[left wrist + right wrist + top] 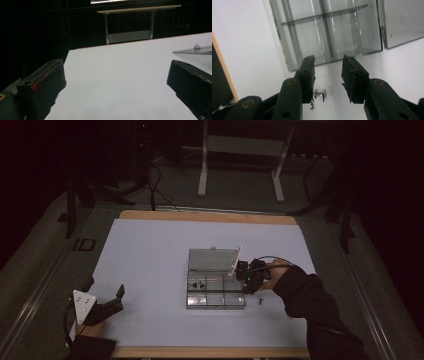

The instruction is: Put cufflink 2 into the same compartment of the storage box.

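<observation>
— Starting at the lower left of the high view, what do we have?
— We see the left gripper [111, 301] resting near the bottom edge of the white table [150, 250], jaws spread wide with nothing between them. Its own view confirms that: bare table between the two black jaws, and at the right edge a slice of the box lid [197, 50], cut off by the frame.
— And in the middle?
— We find the clear compartment box [216, 292], lid [214, 259] swung open behind it. Small dark items lie in its upper-left cells; we cannot make out what they are.
— Further right?
— The right gripper [246, 279] hovers at the box's right edge, jaws parted and holding nothing. In its own view a small metal bolt [320, 94] lies on the table below the gap between the jaws, just outside the box wall [287, 52], partly hidden by the left jaw. The high view shows it as a dark speck [260, 301] just right of the box.
</observation>
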Demonstrator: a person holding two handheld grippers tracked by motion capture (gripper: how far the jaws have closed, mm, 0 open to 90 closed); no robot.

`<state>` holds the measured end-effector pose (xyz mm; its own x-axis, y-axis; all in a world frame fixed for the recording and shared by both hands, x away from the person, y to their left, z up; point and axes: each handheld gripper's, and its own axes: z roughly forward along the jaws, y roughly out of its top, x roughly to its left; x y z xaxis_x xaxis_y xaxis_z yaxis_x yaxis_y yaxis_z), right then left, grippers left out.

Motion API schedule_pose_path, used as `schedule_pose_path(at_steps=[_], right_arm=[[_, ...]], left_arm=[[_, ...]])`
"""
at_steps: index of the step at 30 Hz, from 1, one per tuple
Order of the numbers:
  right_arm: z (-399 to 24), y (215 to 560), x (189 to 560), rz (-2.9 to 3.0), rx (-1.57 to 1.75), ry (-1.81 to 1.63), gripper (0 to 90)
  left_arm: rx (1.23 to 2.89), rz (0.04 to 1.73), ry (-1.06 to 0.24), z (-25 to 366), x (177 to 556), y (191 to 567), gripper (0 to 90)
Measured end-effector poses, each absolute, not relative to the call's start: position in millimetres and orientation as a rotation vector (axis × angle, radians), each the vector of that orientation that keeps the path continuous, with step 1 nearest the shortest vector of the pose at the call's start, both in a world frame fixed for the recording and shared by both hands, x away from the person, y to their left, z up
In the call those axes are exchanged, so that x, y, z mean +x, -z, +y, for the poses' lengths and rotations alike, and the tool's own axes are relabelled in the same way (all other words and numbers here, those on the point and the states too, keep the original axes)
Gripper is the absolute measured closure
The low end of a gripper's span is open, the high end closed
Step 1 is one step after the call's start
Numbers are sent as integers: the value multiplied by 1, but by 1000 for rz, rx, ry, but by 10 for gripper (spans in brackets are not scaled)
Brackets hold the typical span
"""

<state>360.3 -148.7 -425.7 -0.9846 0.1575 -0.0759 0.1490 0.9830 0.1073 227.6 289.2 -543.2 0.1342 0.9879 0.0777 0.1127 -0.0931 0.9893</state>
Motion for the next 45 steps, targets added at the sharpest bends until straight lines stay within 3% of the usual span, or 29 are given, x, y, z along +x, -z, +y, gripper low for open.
schedule_pose_path(at_steps=[28, 45], right_arm=[[-215, 447, 336, 3049, 190, -111, 620], [-209, 484, 348, 3083, 233, -64, 577]], left_arm=[[1425, 1154, -1117, 289, 228, 543, 29], [1423, 1154, -1115, 289, 228, 543, 29]])
